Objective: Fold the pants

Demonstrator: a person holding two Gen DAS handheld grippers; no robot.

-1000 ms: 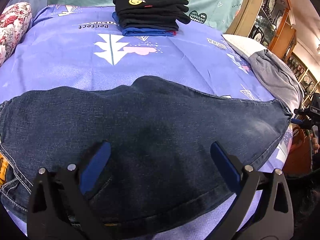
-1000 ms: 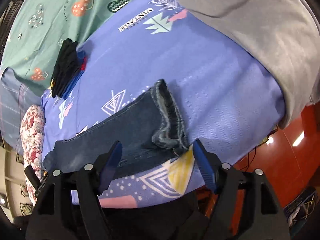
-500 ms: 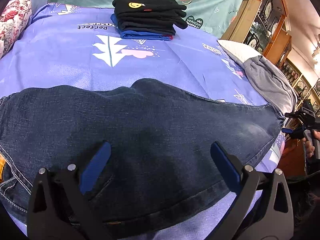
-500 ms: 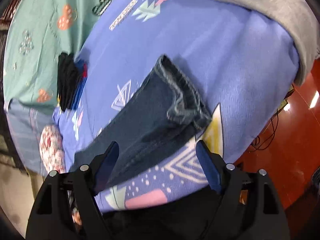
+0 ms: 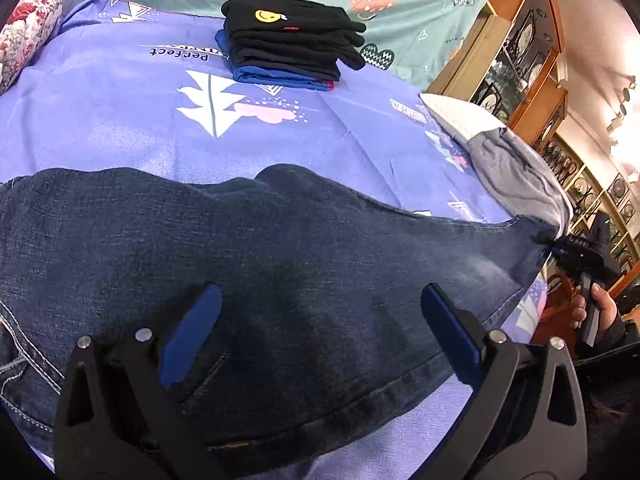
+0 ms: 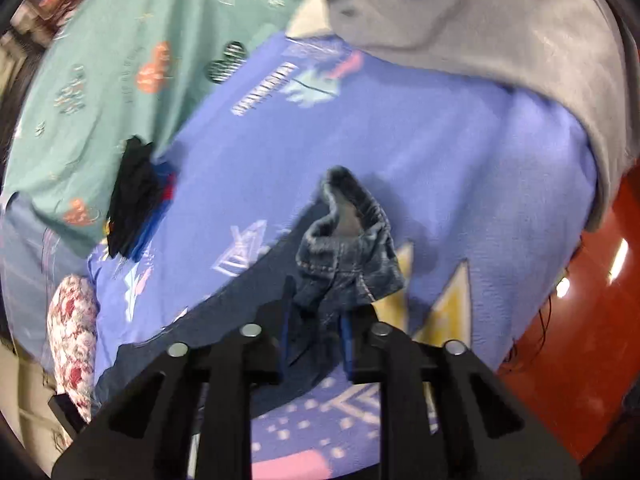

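Note:
Dark blue jeans [image 5: 280, 264] lie flat across a purple bedsheet [image 5: 120, 120], waist at the left, leg ends at the right. My left gripper [image 5: 320, 312] is open and hovers just above the seat and thigh area, holding nothing. My right gripper [image 6: 316, 320] is shut on the jeans' leg hem [image 6: 348, 240] and the hem is bunched and lifted between its fingers. In the left wrist view the right gripper [image 5: 554, 242] shows at the far right edge of the bed, at the leg end.
A stack of folded black and blue clothes [image 5: 288, 48] sits at the far side of the bed. A grey garment [image 5: 516, 172] lies on the right side over a white pillow. A floral cushion [image 5: 24, 28] is at the left. Wooden display cabinets [image 5: 516, 40] stand beyond the bed.
My right gripper has closed on the leg hem, which was lying flat between open fingers before, and lifted it. My left gripper has stayed open over the jeans.

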